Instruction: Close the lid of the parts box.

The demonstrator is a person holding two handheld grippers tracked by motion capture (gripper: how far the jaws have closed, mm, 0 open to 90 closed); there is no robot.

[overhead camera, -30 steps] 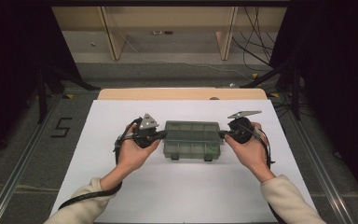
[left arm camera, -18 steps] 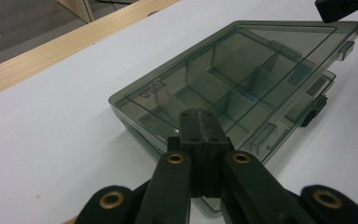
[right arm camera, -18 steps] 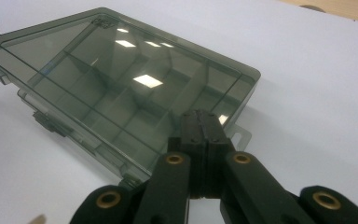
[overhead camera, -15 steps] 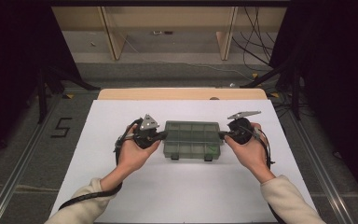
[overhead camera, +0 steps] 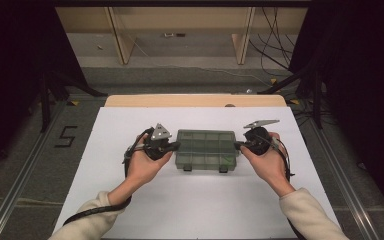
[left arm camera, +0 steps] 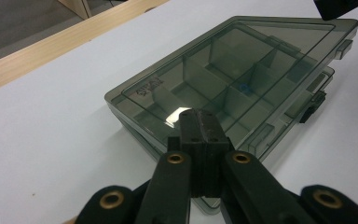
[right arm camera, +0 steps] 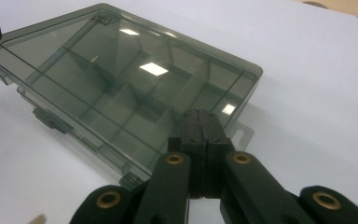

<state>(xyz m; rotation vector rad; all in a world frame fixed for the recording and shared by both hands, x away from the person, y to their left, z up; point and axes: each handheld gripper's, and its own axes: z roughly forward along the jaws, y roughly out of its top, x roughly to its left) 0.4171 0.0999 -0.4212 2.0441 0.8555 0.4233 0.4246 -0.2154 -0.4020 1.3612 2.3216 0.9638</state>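
A smoke-grey see-through compartment box (overhead camera: 206,149) lies flat on the white tabletop with its lid down and two latches on its near side. My left gripper (overhead camera: 176,145) is at the box's left end, jaws pressed together with nothing between them. In the left gripper view its tip (left arm camera: 199,116) sits over the near edge of the box (left arm camera: 233,70). My right gripper (overhead camera: 237,145) is shut the same way at the right end. Its tip (right arm camera: 203,116) reaches the edge of the box (right arm camera: 121,79). I cannot tell whether either tip presses on the lid.
The white sheet (overhead camera: 195,210) covers the table, with bare room in front of and beside the box. A wooden strip (overhead camera: 195,100) runs along the far edge. Beyond it are wooden legs and cables on the floor. A floor mark "5" (overhead camera: 66,136) lies to the left.
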